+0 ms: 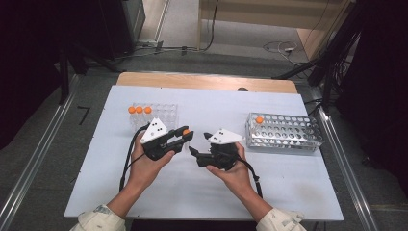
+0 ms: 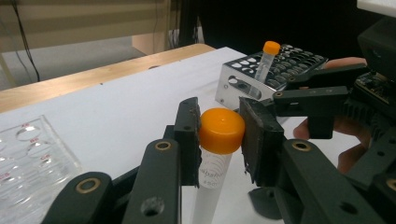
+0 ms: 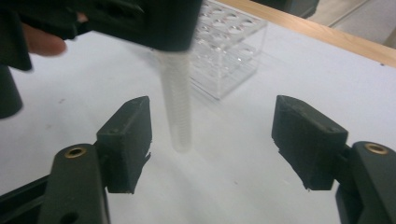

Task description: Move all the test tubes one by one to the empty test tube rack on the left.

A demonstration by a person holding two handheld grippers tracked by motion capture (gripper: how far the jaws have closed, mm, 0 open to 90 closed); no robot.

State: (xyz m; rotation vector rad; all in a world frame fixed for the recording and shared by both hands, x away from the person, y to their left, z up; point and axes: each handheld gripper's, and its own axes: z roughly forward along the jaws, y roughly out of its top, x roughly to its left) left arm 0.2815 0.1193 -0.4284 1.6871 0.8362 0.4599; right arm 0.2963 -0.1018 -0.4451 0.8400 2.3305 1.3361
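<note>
My left gripper [image 2: 219,133] is shut on the orange cap of a clear plastic tube [image 2: 212,177], which hangs upright below the pads. In the high view this left gripper [image 1: 185,134] is held above the middle of the white table with the orange cap [image 1: 185,132] at its tips. My right gripper [image 1: 199,143] faces it from the right. Its jaws stand open in the right gripper view [image 3: 212,135], with the tube's body [image 3: 180,107] between them, nearer the left pad and touching neither. The left gripper [image 3: 140,23] looms dark above.
A clear plastic rack [image 1: 161,115] at the left back holds three orange-capped tubes [image 1: 139,109]. A perforated metal rack [image 1: 284,132] at the right holds one orange-capped tube [image 1: 259,119]. The white sheet [image 1: 202,187] ends at a wooden table edge [image 1: 207,81] at the back.
</note>
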